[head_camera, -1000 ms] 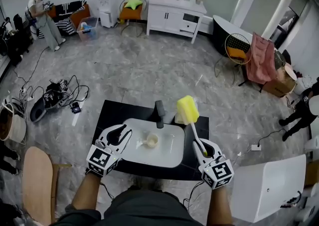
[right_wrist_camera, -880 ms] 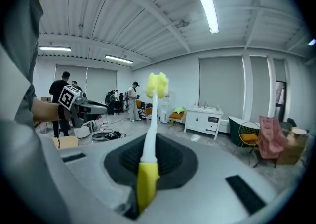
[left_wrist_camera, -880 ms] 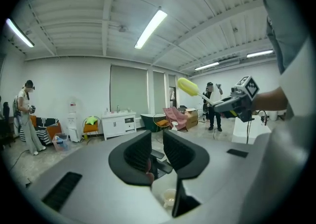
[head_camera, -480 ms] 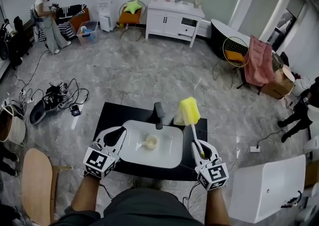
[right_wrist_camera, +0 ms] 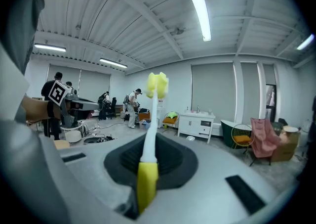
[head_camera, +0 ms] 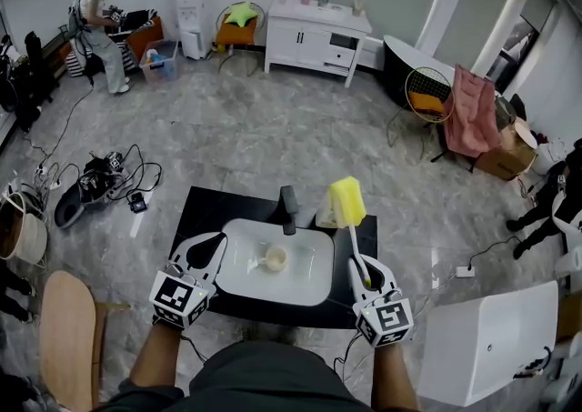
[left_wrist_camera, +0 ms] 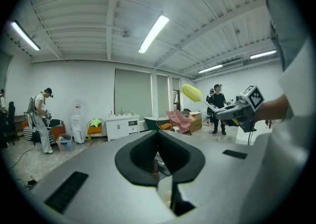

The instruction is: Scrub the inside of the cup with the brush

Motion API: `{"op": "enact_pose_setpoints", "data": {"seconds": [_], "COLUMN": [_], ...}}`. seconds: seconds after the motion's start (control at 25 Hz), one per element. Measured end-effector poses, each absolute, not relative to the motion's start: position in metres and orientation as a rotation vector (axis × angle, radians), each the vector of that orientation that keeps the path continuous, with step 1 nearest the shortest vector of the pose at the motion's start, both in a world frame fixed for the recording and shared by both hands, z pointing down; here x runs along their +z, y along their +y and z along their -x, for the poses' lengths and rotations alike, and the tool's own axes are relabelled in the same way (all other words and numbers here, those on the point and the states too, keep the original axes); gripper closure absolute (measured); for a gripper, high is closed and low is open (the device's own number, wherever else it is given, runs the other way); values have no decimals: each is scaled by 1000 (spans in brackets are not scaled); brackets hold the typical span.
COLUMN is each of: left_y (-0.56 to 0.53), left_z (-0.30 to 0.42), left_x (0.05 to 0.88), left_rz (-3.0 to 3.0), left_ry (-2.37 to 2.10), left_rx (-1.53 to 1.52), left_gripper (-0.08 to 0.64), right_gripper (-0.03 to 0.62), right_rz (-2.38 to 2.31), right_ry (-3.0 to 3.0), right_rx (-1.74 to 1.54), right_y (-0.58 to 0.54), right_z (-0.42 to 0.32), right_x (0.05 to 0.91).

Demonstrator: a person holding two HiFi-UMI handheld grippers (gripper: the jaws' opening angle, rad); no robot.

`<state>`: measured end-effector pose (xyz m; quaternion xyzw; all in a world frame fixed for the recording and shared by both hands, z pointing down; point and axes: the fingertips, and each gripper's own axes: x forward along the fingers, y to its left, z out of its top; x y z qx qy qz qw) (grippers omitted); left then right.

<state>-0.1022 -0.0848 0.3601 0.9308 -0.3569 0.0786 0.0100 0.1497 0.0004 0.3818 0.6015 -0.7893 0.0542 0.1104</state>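
A small cream cup (head_camera: 274, 259) stands in the white sink basin (head_camera: 309, 287) set in a black table (head_camera: 202, 206). My left gripper (head_camera: 215, 244) hovers at the basin's left rim, left of the cup, shut with nothing between its pads; in the left gripper view (left_wrist_camera: 158, 138) the jaws meet. My right gripper (head_camera: 362, 266) is at the basin's right rim, shut on the brush's yellow handle (right_wrist_camera: 146, 184). The brush's white stem rises to a yellow sponge head (head_camera: 346, 200) above the back right of the sink, also in the right gripper view (right_wrist_camera: 158, 84). The brush is clear of the cup.
A dark faucet (head_camera: 289, 207) stands at the back of the basin. A wooden chair (head_camera: 69, 337) is at my left and a white box (head_camera: 491, 340) at my right. Cables (head_camera: 100, 178) lie on the floor beyond the table. A person (head_camera: 102, 24) stands far back left.
The left gripper's jaws have closed on nothing and it has drawn slightly back toward me. The right gripper and brush shifted a little. The far person walked right.
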Motion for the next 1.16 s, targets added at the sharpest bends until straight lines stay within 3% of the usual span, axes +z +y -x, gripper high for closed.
{"op": "enact_pose_setpoints", "data": {"seconds": [1.16], "left_y": [-85], "left_z": [99], "left_x": [365], "left_rz": [-2895], "left_ry": [-1150], "left_rx": [272], "left_gripper": [557], "right_gripper": [569], "right_rz": [-1779], "right_ry": [-2319], "right_rx": [141], "right_y": [-3], "right_z": [-160], "right_x": [381]}}
